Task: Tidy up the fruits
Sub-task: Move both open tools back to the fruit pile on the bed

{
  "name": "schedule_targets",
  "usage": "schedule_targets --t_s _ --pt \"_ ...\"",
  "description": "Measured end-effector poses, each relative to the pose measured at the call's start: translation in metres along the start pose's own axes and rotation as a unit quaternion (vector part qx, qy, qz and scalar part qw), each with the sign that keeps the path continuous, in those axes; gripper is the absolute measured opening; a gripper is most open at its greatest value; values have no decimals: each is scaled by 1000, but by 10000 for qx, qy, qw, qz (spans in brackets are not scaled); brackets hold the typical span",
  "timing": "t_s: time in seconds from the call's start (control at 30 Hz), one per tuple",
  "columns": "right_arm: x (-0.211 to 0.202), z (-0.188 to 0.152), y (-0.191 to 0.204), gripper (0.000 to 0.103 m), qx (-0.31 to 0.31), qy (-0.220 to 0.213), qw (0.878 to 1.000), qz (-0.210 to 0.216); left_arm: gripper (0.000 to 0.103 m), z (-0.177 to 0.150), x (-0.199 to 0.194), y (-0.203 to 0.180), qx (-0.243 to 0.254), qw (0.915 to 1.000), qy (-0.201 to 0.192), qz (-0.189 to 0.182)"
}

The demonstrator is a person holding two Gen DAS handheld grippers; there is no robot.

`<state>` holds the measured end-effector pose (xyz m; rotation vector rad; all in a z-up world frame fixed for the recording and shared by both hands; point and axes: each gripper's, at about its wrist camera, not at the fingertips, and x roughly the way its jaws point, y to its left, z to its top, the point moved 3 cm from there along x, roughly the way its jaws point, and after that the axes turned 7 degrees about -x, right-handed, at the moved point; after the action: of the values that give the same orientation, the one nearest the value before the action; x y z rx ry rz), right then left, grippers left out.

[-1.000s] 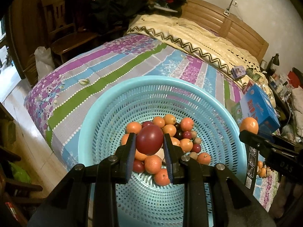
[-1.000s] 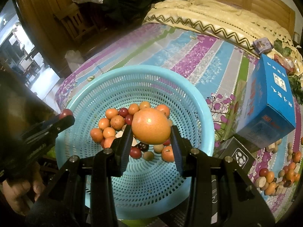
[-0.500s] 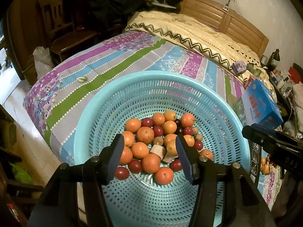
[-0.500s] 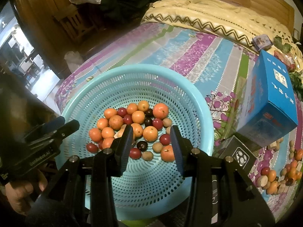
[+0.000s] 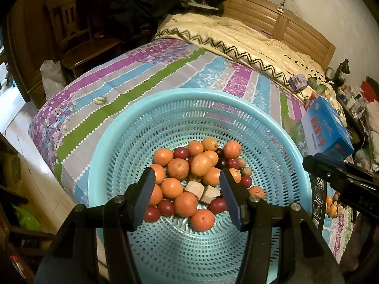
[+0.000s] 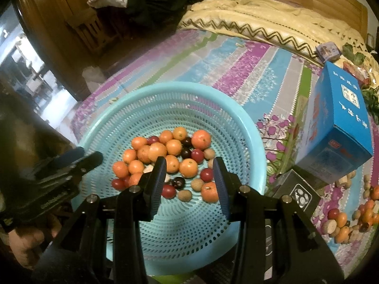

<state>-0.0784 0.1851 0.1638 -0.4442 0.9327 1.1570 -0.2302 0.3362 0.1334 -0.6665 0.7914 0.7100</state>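
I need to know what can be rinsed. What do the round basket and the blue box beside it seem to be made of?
The basket looks like moulded plastic, smooth and slightly glossy: uniform light blue, with regular slots and holes throughout. The blue box looks like printed cardboard with a satin sheen: sharp folded edges, printed faces. Probably rinse only the basket.

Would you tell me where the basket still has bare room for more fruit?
Free: the basket's perforated floor nearest the camera and its sloping walls all round. Crowded: the middle, where the fruit pile sits.

Left gripper [image 5: 187,196] tilts downward, jaws apart and empty. Right gripper [image 6: 189,184] is angled down alongside it, jaws parted, nothing between them.
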Motion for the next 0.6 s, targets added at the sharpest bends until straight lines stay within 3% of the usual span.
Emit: schedule_targets --t_s 0.1,0.23,0.33,0.43,0.5,0.6 --pt "-26 -5 6 42 -263 -554 9980 -145 68 -3 0 -1 -101 9996 66 -243" --pt "-68 -37 1 75 -654 -1358 9825 -1093 68 -12 1 -13 -56 9995 131 -293" --pt "-96 -79 -17 88 -811 -1793 9589 -2042 68 -21 -3 -36 133 9989 84 -438" --pt "-112 -132 -50 92 -617 -1799 9474 -2576 68 -36 -15 -80 523 9954 -41 -802" --pt "-115 -165 -79 92 -314 -1535 9482 -2763 68 -53 -26 -121 956 9882 -120 -1192" --pt "-119 -220 -127 86 416 -1003 9533 -2818 68 -89 -46 -190 1720 9661 -125 -1920"
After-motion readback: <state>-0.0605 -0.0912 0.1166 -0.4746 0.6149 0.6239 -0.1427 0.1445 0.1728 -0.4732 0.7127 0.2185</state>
